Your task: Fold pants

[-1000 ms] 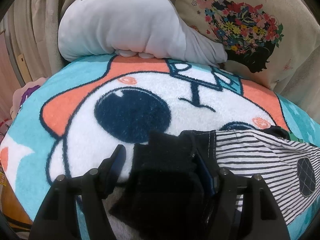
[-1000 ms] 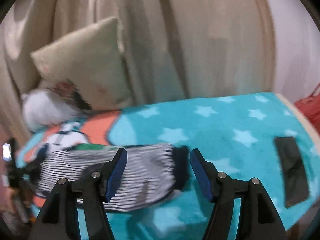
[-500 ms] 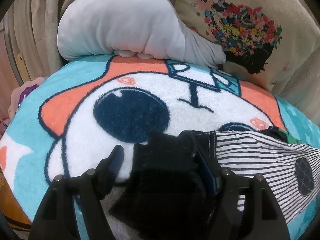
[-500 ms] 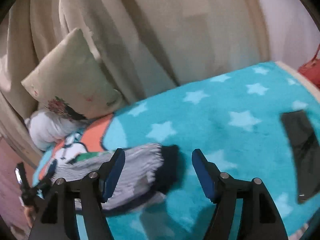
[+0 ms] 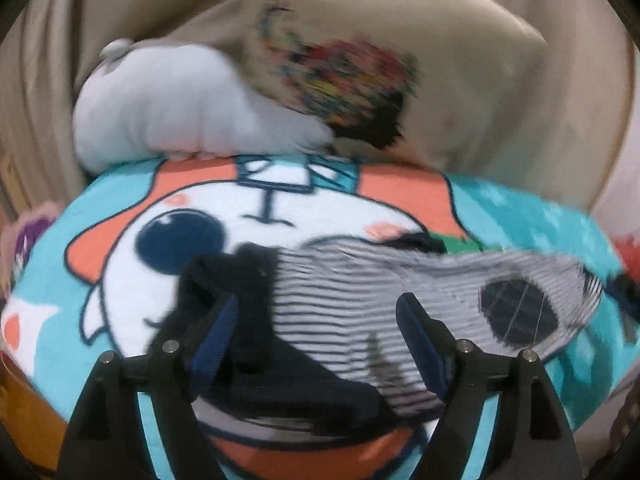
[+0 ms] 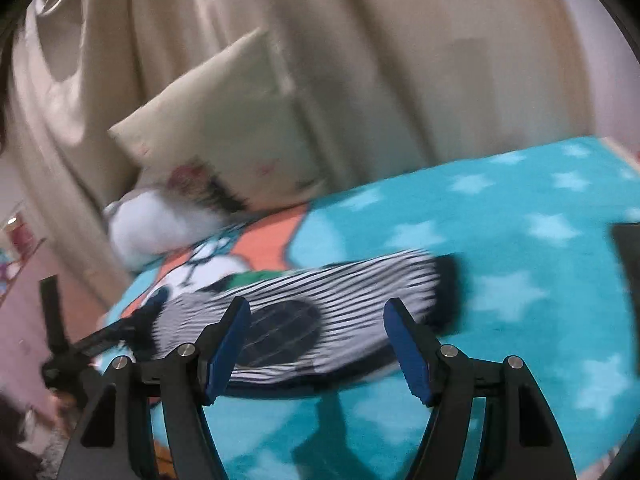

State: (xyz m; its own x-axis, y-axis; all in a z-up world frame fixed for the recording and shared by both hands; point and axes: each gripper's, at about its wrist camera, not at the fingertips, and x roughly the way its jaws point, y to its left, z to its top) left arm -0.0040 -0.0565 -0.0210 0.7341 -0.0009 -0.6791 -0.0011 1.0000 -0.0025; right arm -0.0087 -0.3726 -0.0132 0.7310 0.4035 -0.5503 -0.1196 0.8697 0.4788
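The pants point(image 5: 344, 304) are black-and-white striped with dark cuffs and a dark oval patch point(image 5: 518, 314). They lie folded lengthwise on the turquoise cartoon blanket point(image 5: 120, 208). My left gripper point(image 5: 316, 340) is open just above the pants, with the dark cuff end point(image 5: 224, 280) at its left finger. In the right wrist view the pants point(image 6: 360, 292) stretch across the blanket point(image 6: 520, 248), and my right gripper point(image 6: 316, 344) is open above their near edge, holding nothing. The left gripper tool point(image 6: 64, 344) shows at the pants' left end.
A grey plush toy point(image 5: 180, 112) and a beige floral cushion point(image 5: 380, 60) lean against beige curtains point(image 6: 400, 40) behind the blanket. A dark flat object point(image 6: 628, 264) lies on the blanket at the right. The bed's edge runs along the front and left.
My left gripper has pulled back and turned right, so more of the striped pants shows between its fingers. My right gripper has swung down closer over the pants.
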